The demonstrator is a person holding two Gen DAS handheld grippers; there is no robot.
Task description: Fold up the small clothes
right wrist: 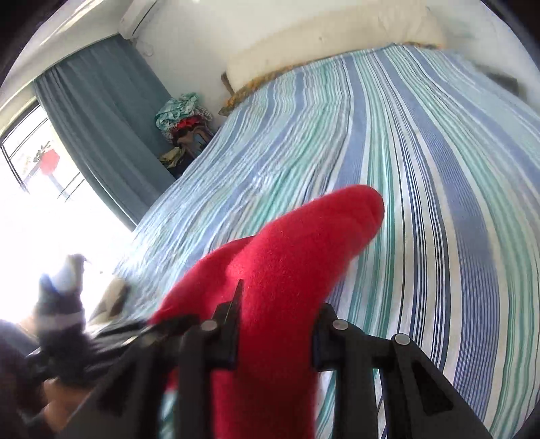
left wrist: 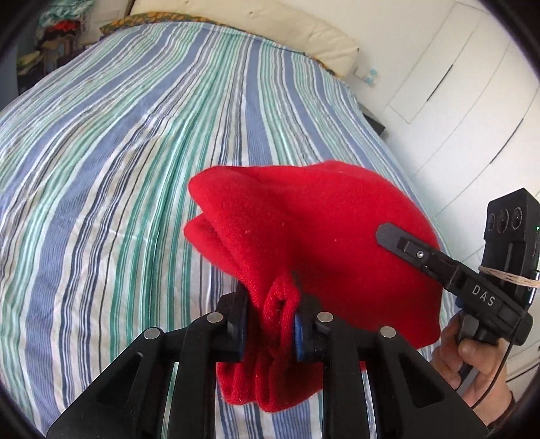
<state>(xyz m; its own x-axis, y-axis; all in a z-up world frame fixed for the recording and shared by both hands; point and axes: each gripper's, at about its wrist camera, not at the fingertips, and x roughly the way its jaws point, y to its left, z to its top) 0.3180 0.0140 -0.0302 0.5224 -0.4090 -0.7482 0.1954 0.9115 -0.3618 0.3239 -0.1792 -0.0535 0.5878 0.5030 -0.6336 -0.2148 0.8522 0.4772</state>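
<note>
A red fleece garment (left wrist: pixel 303 236) hangs bunched above the striped bed. My left gripper (left wrist: pixel 275 324) is shut on a gathered fold of it, which droops below the jaws. My right gripper (right wrist: pixel 275 324) is shut on another part of the same garment (right wrist: pixel 287 256), which rises forward between the fingers. In the left wrist view the right gripper's finger (left wrist: pixel 415 250) lies against the garment's right side, with the hand holding it at the lower right.
The bed (left wrist: pixel 135 152) has a blue, green and white striped cover, also seen in the right wrist view (right wrist: pixel 422 152). A cream pillow (left wrist: pixel 270 23) lies at its head. White wardrobe doors (left wrist: pixel 455 84) stand to the right. A clothes pile (right wrist: pixel 182 121), curtain and window are left.
</note>
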